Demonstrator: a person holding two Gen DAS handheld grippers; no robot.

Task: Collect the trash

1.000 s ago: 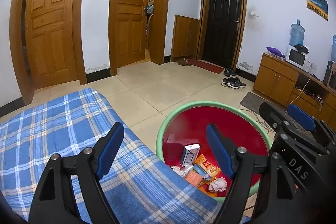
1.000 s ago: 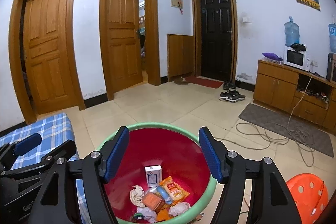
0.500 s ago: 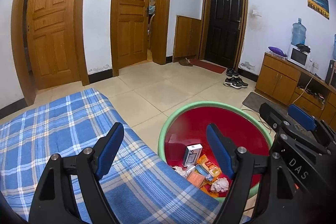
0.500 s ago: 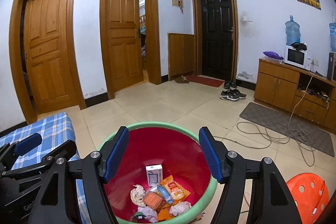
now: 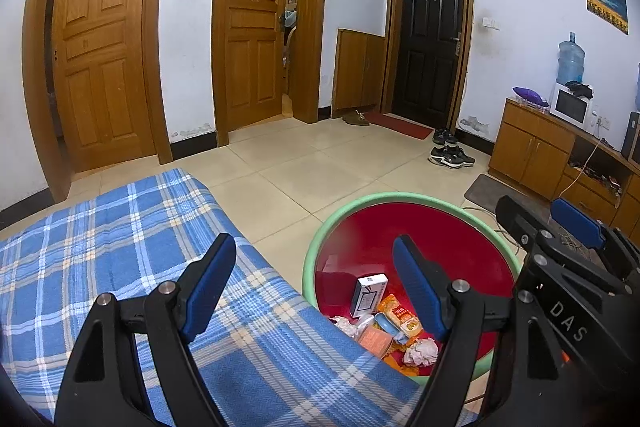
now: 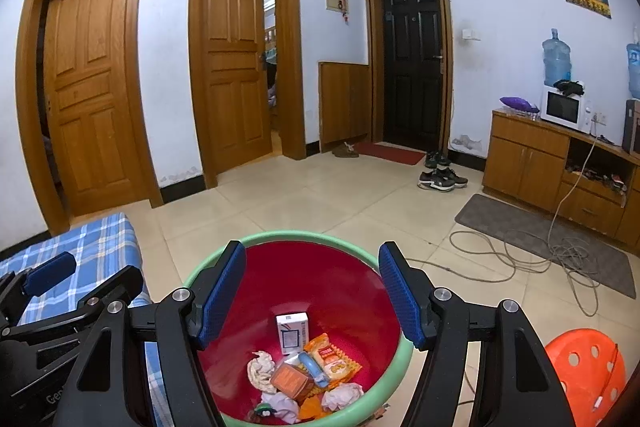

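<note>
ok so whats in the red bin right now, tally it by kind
white box: 1
orange box: 1
orange snack packet: 1
blue tube: 1
crumpled tissues: 3 that I can make out
total: 7, all in the bin; more small bits at the bottom edge are too cut off to sort

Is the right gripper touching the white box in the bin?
Apart. The right wrist view shows the right gripper open and empty above the bin, with red wall visible between its fingers and the white box.
</note>
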